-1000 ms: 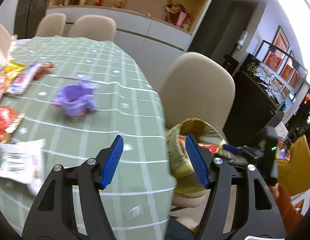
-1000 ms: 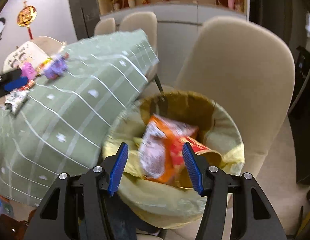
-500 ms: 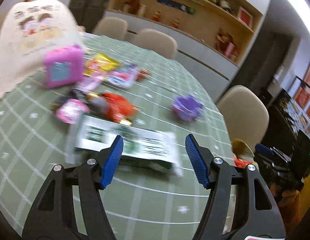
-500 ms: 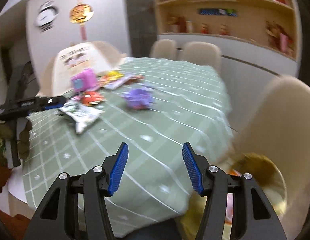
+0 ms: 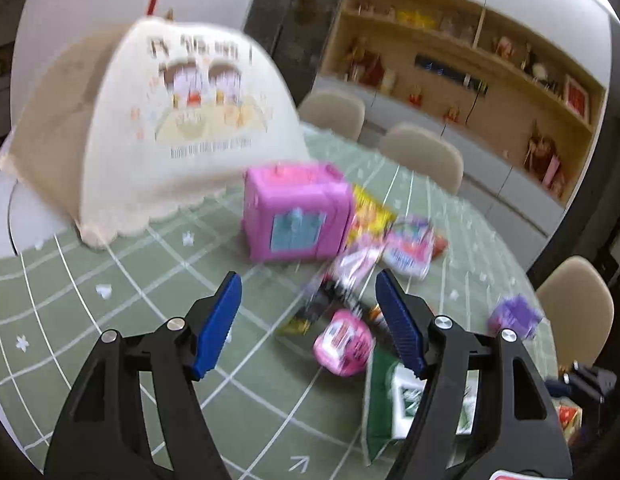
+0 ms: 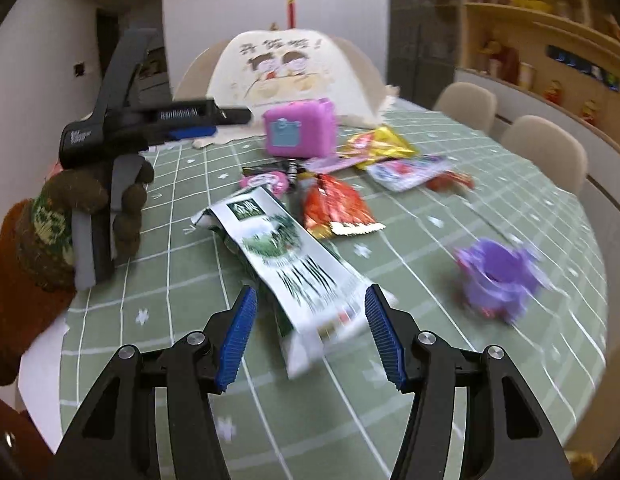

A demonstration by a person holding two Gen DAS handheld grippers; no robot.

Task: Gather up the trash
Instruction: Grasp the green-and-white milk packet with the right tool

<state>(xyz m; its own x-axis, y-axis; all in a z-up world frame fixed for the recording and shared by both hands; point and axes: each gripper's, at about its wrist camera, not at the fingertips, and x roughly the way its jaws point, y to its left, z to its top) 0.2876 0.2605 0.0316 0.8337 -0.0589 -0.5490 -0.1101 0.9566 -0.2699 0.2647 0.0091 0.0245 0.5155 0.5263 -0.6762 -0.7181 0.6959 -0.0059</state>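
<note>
Litter lies on the green checked table (image 6: 190, 360). My right gripper (image 6: 310, 290) hangs open just above the near end of a long green-and-white wrapper (image 6: 286, 252), not touching it. Beyond are a red wrapper (image 6: 337, 210), a round pink packet (image 6: 266, 180), a yellow wrapper (image 6: 379, 144) and a white-and-pink wrapper (image 6: 405, 170). My left gripper (image 5: 307, 276) has its jaws opening, with nothing between them. It points at the table before the pink packet (image 5: 343, 342) and a dark wrapper (image 5: 321, 304).
A pink toy box (image 5: 296, 216) stands before a cream mesh food cover (image 5: 182, 128). A purple cup (image 6: 495, 276) sits right of the litter. Beige chairs (image 6: 545, 152) ring the far side. A gloved hand (image 6: 50, 224) holds the left tool at the table's left edge.
Both grippers swung away from the yellow-lined bin by the chair, where an orange packet lay, and now face the litter on the table. The left jaws have widened slightly.
</note>
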